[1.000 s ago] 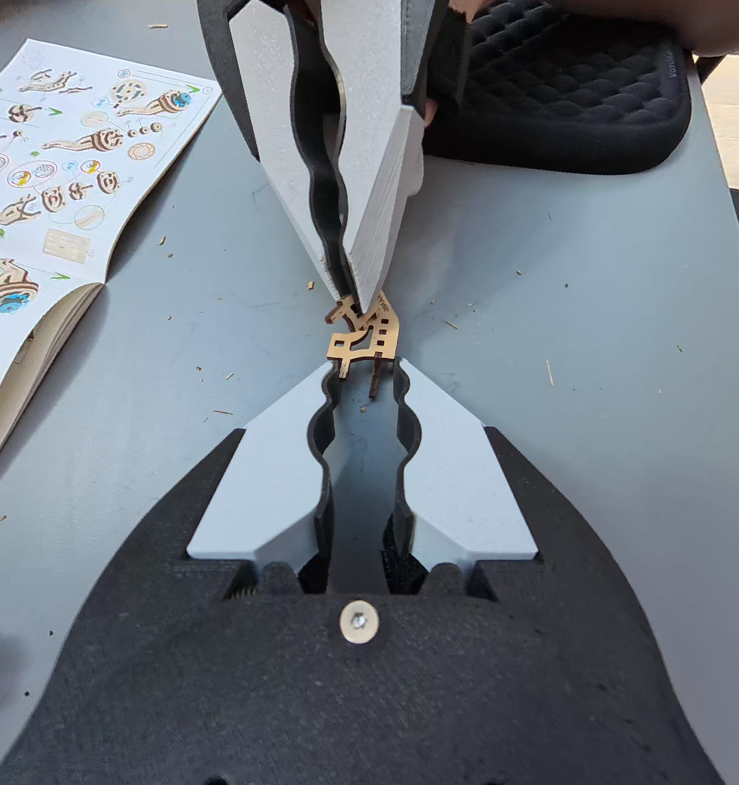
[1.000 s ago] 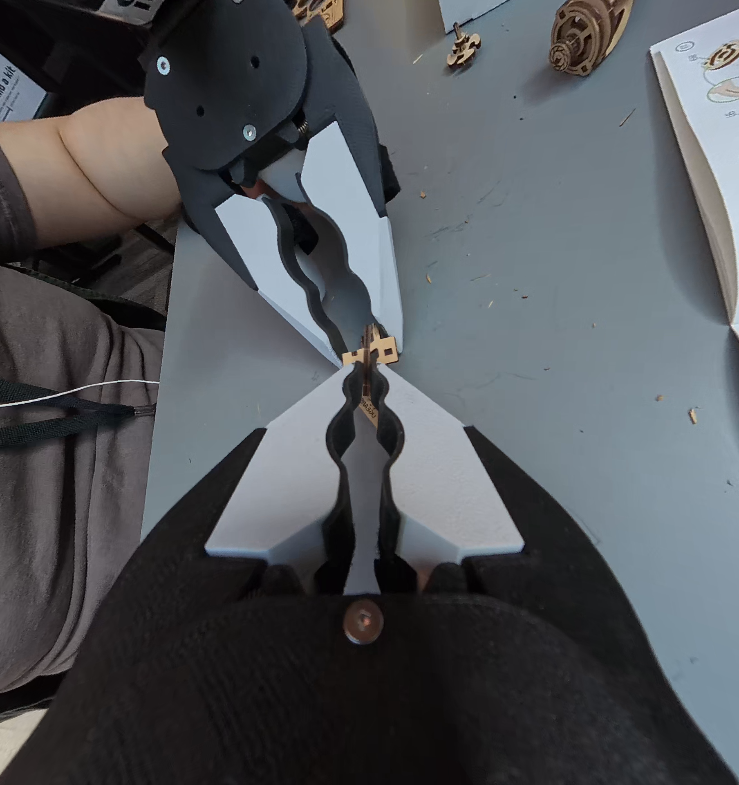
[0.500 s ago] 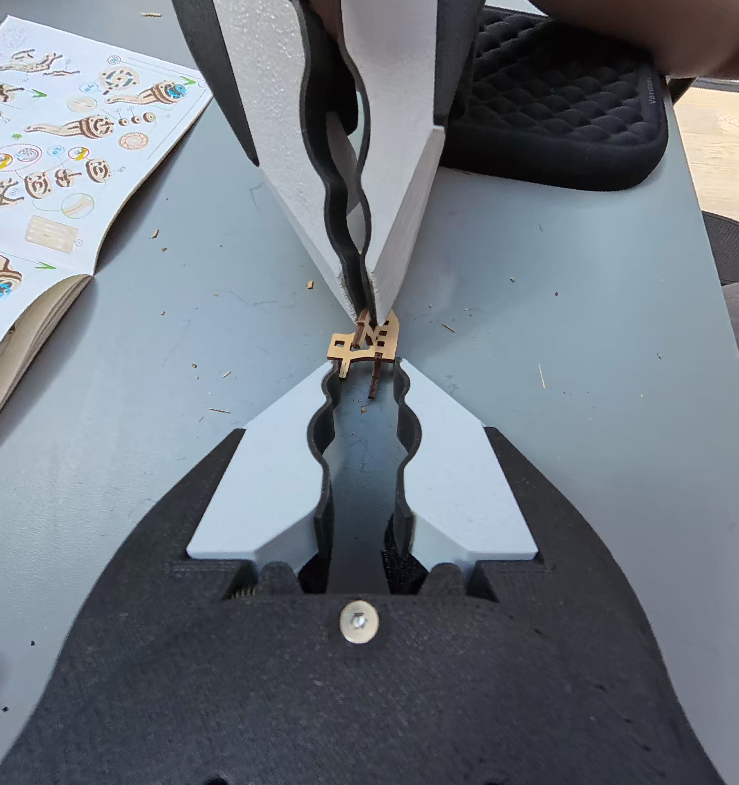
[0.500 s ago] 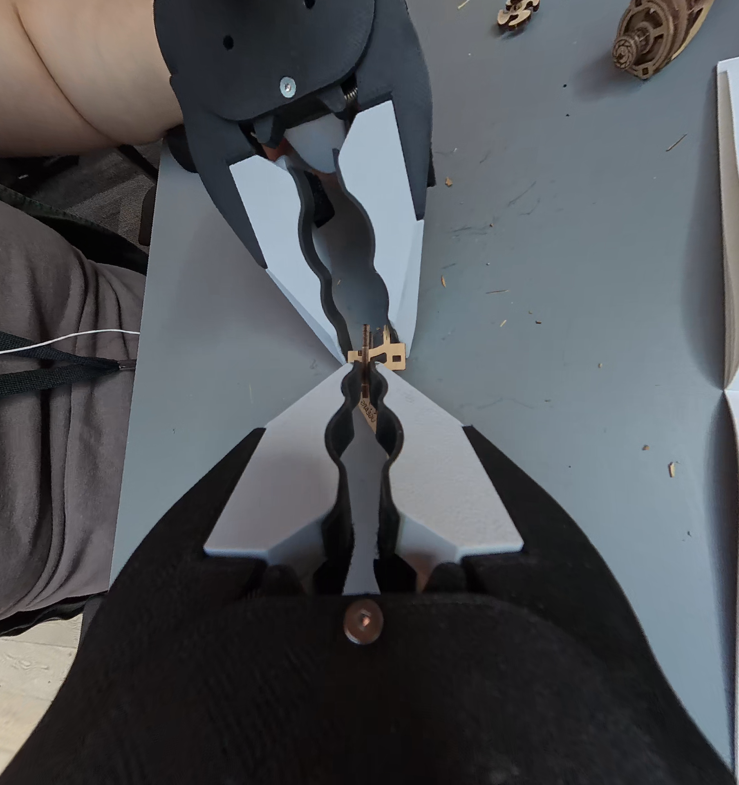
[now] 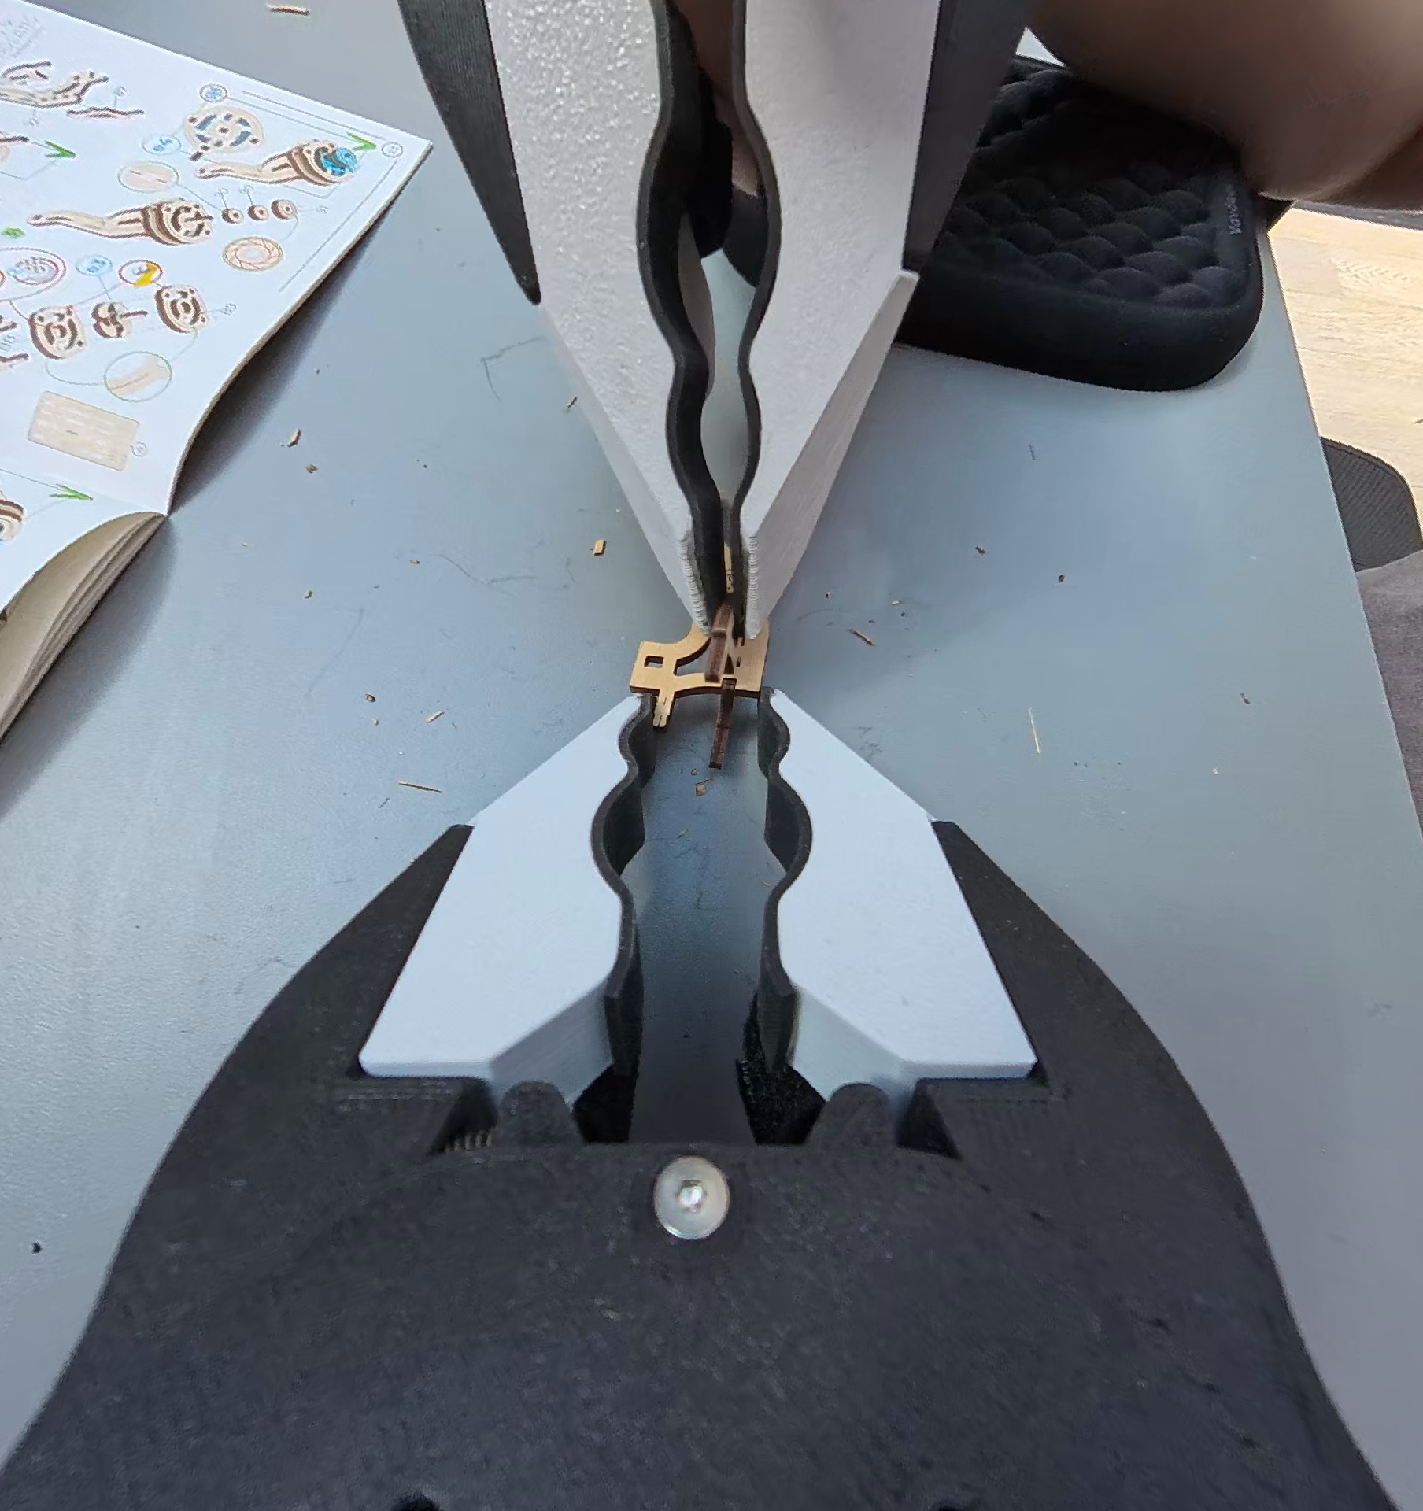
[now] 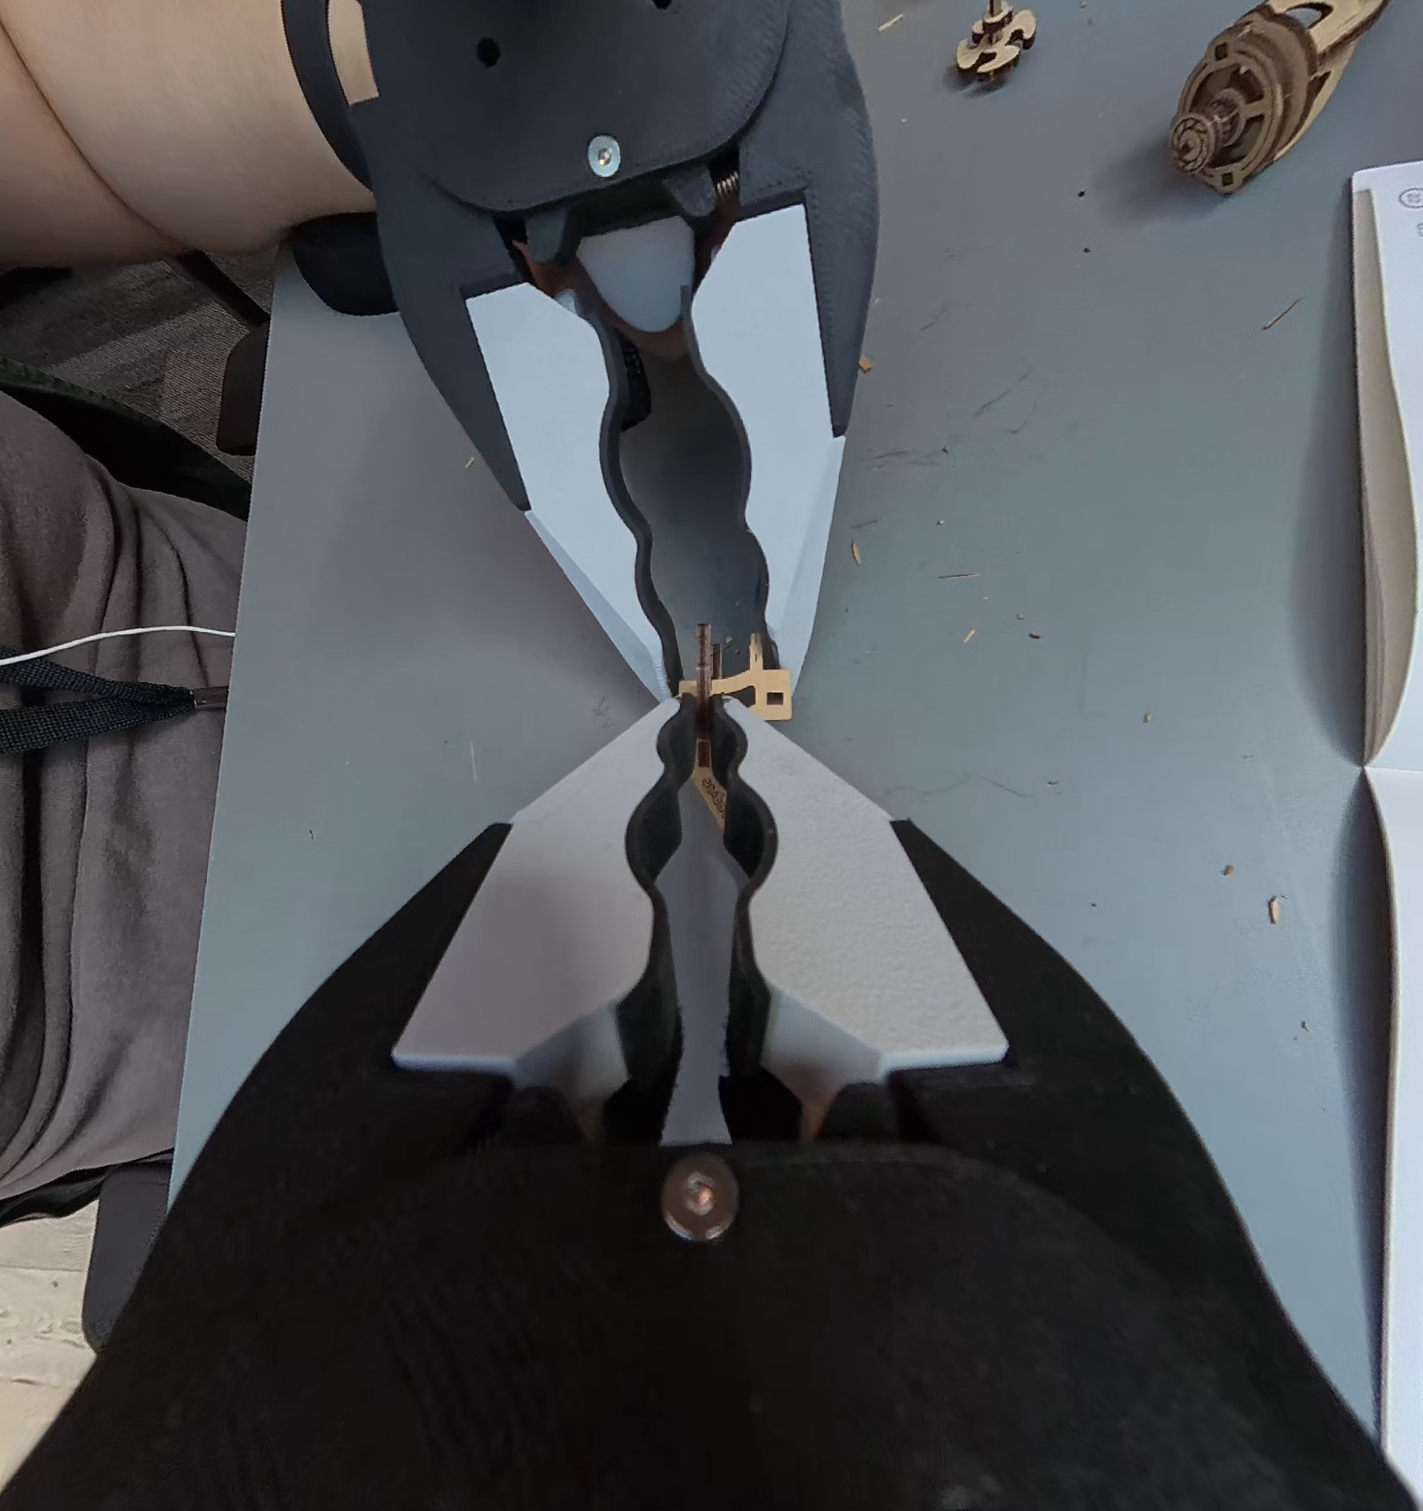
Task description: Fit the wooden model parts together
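A flat, light wooden part (image 5: 667, 666) with square cut-outs sits across the tips of my left gripper (image 5: 700, 703), whose fingers are narrowed onto its edges. My right gripper (image 5: 720, 601) comes from the far side, shut on a thin wooden part (image 5: 720, 679) that shows edge-on and crosses the flat part at a right angle. In the right wrist view my right gripper (image 6: 702, 713) pinches the thin part (image 6: 703, 662), and the flat part (image 6: 765, 683) lies between the tips of the left gripper (image 6: 724, 664). Both parts hang just above the grey table (image 5: 1101, 736).
An open instruction booklet (image 5: 119, 286) lies left of the grippers and also shows in the right wrist view (image 6: 1411, 572). A black padded cushion (image 5: 1101, 270) lies behind. A built wooden model (image 6: 1256, 98) and a small wooden piece (image 6: 990, 41) sit far off. The table edge (image 6: 226, 736) borders a person's lap.
My right gripper has swung round to face the left one head-on. Its thin part, tilted before, now stands edge-on across the flat part. Both grips have held.
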`<state>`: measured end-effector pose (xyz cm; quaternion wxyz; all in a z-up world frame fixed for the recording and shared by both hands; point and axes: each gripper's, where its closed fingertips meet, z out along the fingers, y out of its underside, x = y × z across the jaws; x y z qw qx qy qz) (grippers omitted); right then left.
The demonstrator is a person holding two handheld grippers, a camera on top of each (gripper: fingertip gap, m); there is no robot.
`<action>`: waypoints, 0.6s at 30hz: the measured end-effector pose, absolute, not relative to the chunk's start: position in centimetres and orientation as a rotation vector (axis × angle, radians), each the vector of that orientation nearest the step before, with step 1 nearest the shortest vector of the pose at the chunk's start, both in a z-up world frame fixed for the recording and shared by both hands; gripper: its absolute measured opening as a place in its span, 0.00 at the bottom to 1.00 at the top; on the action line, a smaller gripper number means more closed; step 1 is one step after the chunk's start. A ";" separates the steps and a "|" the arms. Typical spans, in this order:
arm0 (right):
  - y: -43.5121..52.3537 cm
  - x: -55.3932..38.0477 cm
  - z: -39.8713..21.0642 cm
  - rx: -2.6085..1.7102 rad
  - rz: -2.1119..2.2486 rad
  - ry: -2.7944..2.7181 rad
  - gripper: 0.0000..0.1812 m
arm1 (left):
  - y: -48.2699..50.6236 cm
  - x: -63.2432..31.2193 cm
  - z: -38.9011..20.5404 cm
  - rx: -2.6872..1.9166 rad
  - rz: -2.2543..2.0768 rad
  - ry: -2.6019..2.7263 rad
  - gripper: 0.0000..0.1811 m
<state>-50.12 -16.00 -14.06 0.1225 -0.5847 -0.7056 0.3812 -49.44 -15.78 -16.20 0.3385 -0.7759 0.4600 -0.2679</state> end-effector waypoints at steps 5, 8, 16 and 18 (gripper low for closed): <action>-16.1 -49.9 -14.4 -1.665 1.088 -2.100 0.01 | -15.8 -49.4 -16.2 -2.021 -0.702 1.200 0.13; -16.0 -50.0 -14.4 -1.655 1.085 -2.108 0.01 | -15.8 -49.4 -16.2 -2.027 -0.716 1.192 0.12; -16.1 -49.9 -14.4 -1.633 1.058 -2.113 0.01 | -15.4 -49.5 -16.3 -2.002 -0.628 1.203 0.19; -16.1 -49.9 -14.4 -1.637 1.078 -2.107 0.01 | -15.4 -49.5 -16.3 -1.996 -0.612 1.210 0.19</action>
